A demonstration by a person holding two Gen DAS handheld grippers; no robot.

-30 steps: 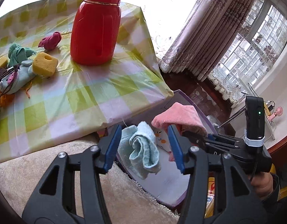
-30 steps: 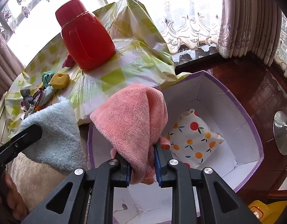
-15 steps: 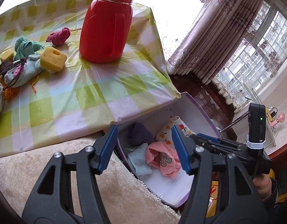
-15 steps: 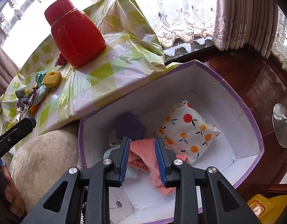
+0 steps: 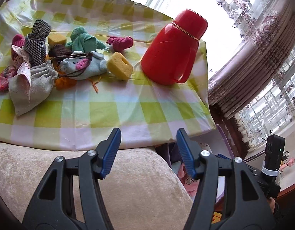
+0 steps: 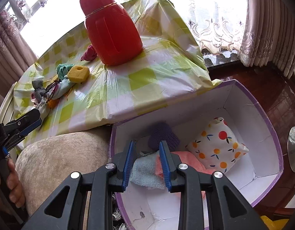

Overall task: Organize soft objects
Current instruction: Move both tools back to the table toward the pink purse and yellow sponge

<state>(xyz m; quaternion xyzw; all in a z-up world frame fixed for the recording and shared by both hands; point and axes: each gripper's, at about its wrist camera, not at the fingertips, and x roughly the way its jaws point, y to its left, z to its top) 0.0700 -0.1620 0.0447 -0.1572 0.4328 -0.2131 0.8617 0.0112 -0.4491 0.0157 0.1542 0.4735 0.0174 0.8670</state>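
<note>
A broad strip of bare checked cloth is left along the near edge of the worktop (image 5: pixel 101 115). The soft things are bunched at its far left corner, among them two yellow sponges (image 5: pixel 119 68) and one grey drawstring pouch (image 5: pixel 30 89). One red flask (image 5: pixel 172 48) is stood near the right edge. Below that edge a purple-rimmed box (image 6: pixel 270 138) is set, in which one fruit-print cushion (image 6: pixel 218 145), one purple knit piece (image 6: pixel 163 136), one pink towel (image 6: pixel 187 160) and one blue towel (image 6: pixel 147 171) are held. The left hand-held gripper (image 5: pixel 148 149) is released and empty. The right hand-held gripper (image 6: pixel 146 161), jaws just parted slightly, is unclenched above the blue towel
</note>
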